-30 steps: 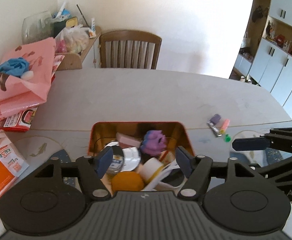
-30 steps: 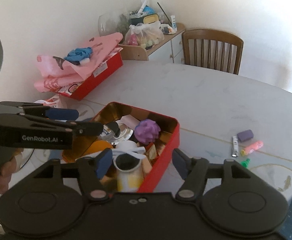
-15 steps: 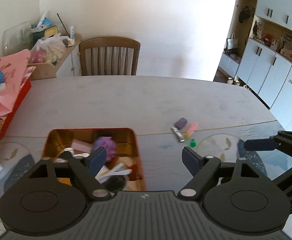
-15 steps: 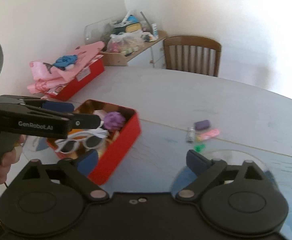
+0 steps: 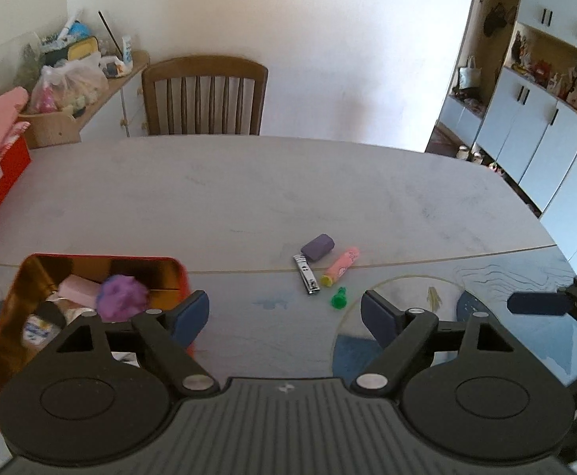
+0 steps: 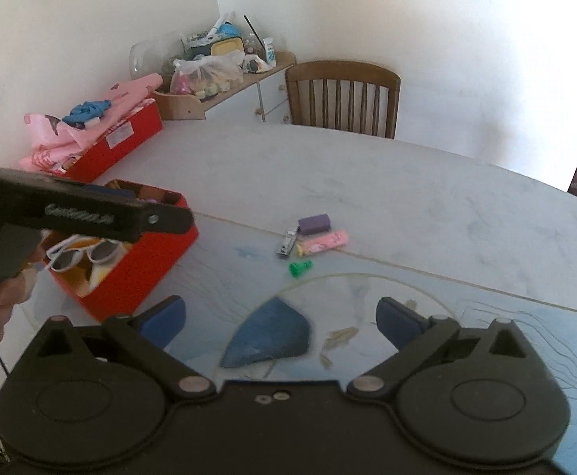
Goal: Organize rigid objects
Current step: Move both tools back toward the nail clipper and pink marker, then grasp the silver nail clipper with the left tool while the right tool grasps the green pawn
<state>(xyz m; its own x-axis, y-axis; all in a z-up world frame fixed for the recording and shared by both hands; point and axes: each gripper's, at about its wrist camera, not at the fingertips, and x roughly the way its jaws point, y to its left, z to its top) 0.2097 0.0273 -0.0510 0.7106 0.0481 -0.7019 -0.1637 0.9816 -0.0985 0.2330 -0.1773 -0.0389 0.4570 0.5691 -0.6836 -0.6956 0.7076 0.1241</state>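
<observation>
A red tin box holds several small things, among them a purple pompom and white sunglasses. On the table lie a purple block, a metal nail clipper, a pink tube and a small green piece. My left gripper is open and empty, just short of these loose things. My right gripper is open and empty, nearer than them.
A wooden chair stands at the table's far side. A larger red box with pink cloth sits at the far left. A cluttered shelf is behind it. White cupboards line the right wall.
Both grippers have swung right, away from above the red tin box toward the loose things on the table. Both stayed open.
</observation>
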